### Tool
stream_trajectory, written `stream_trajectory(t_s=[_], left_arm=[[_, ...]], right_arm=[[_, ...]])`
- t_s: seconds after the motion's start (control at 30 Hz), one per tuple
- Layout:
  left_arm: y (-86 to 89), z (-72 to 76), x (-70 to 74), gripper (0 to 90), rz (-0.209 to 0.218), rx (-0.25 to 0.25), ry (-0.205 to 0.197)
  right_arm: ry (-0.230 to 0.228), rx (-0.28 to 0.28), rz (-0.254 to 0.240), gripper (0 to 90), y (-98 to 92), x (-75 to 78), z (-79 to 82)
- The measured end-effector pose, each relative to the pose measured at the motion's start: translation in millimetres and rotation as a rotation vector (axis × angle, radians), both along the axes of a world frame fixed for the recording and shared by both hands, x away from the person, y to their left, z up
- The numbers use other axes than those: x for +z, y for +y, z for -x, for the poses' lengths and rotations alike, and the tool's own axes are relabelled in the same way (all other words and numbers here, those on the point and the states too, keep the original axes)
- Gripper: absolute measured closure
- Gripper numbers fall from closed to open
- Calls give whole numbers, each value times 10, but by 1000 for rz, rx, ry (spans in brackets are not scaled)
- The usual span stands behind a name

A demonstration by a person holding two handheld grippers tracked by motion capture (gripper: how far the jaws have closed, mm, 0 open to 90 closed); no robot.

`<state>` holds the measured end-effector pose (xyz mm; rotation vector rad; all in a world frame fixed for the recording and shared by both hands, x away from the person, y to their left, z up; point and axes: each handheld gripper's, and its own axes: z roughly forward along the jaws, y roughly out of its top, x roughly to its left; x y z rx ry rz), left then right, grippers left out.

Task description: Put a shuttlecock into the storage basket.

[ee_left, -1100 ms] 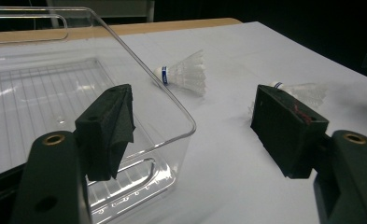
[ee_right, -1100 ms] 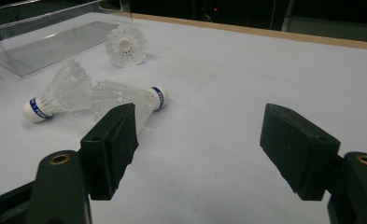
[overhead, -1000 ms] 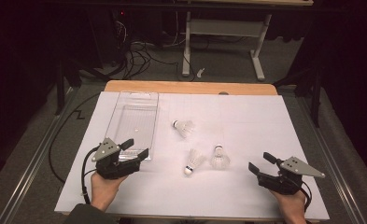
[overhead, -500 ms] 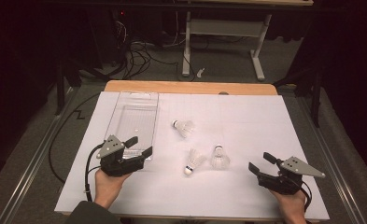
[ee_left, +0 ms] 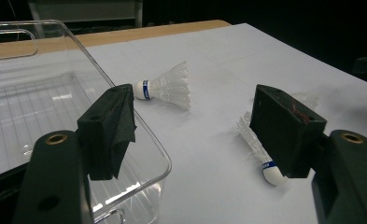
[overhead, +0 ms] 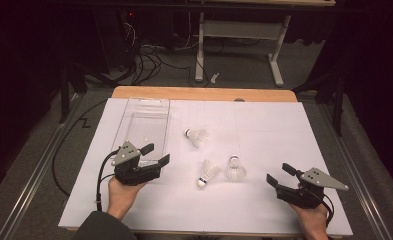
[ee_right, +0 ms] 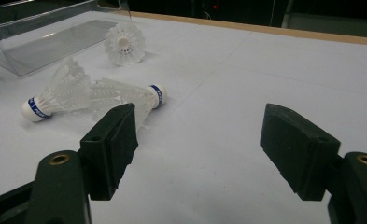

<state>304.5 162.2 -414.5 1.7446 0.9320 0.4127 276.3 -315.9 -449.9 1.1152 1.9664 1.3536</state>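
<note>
Shuttlecocks (overhead: pixel 207 173) with unreadable blue bands

I see a wooden table (overhead: pixel 204 93) almost wholly covered by a white sheet (overhead: pixel 284 135). On the sheet lie a clear plastic tray (overhead: pixel 145 120) at the left and three white shuttlecocks: one (overhead: pixel 197 136) just right of the tray, two (overhead: pixel 209 173) (overhead: pixel 235 169) side by side nearer me.
</note>
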Motion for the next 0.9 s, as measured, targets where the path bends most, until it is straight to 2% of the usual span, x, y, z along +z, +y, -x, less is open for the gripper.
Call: stream_trajectory(t_s=[0.9], left_arm=[[-237, -162, 68, 322, 10, -41, 0]], right_arm=[[-2, -11, -2, 271, -13, 0, 2]])
